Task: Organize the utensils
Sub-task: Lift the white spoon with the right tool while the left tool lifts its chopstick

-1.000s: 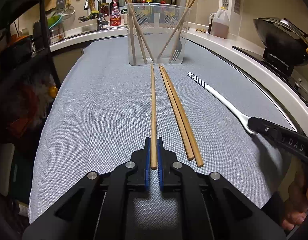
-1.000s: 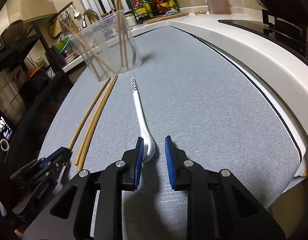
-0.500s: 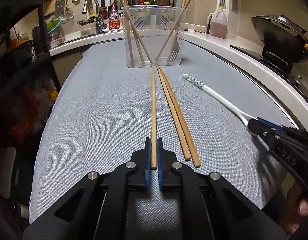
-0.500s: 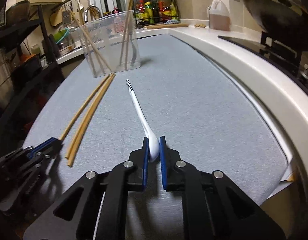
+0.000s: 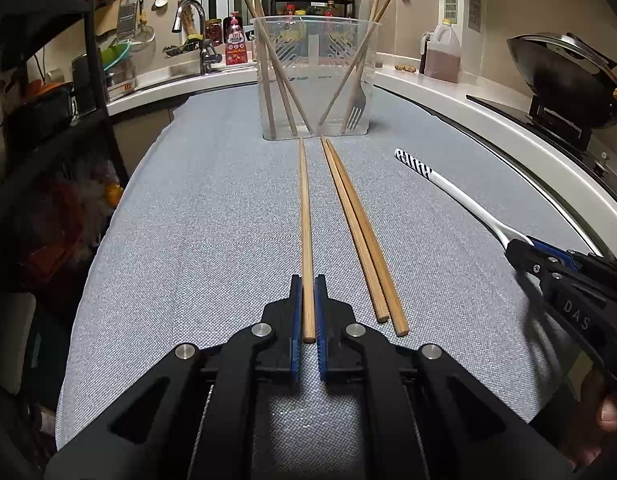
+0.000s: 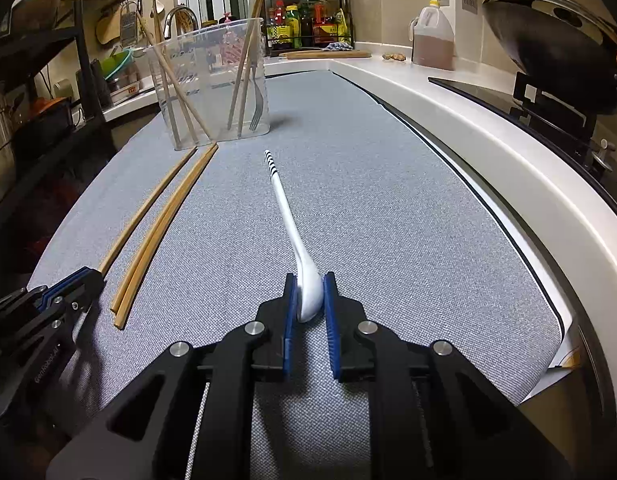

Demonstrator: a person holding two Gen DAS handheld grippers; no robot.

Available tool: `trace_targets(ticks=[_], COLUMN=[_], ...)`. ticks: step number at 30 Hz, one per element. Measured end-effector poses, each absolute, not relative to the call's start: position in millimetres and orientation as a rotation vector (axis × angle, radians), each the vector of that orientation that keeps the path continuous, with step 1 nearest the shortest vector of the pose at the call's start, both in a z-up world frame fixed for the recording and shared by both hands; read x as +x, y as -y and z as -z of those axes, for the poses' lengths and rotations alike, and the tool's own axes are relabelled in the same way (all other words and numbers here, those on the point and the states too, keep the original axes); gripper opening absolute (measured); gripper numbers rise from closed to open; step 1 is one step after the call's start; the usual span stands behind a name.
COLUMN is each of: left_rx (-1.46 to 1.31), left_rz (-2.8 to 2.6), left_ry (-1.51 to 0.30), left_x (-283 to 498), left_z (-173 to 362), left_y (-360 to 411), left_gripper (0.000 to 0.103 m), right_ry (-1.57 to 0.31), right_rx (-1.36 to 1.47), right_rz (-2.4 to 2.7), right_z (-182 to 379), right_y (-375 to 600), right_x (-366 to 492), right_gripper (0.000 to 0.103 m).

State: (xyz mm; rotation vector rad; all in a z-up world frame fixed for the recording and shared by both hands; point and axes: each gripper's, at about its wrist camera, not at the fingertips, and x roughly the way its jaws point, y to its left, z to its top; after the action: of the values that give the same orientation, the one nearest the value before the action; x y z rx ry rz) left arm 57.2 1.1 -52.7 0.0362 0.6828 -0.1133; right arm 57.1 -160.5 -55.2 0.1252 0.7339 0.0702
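Single wooden chopstick [image 5: 306,236] lies lengthwise on the grey cloth-covered bench [image 5: 212,208], its near end clamped between the blue pads of the left claw [image 5: 307,312], far tip pointing at the base of the clear plastic utensil holder [image 5: 314,80]. Just to its right, a pair of chopsticks [image 5: 360,236] lies side by side, touching each other, ungripped, far ends also near the holder. White spoon [image 6: 294,228] with a black-striped handle end rests on the bench right of the pair; its bowl is pinched between the pads of the right claw [image 6: 310,300], handle angled toward the holder. The holder stands upright at the far end of the cloth and contains several leaning chopsticks and a metal fork [image 5: 354,104], tines down. Beyond: sink faucet [image 5: 190,20] at far left, jug of brown liquid [image 5: 442,54] on the white counter, black wok [image 5: 564,76] at right. A hand [image 5: 606,420] is partly visible on the right claw's grip.
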Motion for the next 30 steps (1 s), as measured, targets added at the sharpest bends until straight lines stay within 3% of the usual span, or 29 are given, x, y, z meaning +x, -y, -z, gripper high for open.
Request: trace_targets(ticks=[30], left_rx=[0.052], left_rz=[0.113], left_ry=[-0.679], left_x=[56.1], left_z=[52.0], left_y=[0.6], left_gripper=[0.006], right_ry=[-0.743], right_rx=[0.144], right_rz=[-0.076], right_z=[56.8], right_y=[160.5], right_x=[58.7], right_gripper=[0.012])
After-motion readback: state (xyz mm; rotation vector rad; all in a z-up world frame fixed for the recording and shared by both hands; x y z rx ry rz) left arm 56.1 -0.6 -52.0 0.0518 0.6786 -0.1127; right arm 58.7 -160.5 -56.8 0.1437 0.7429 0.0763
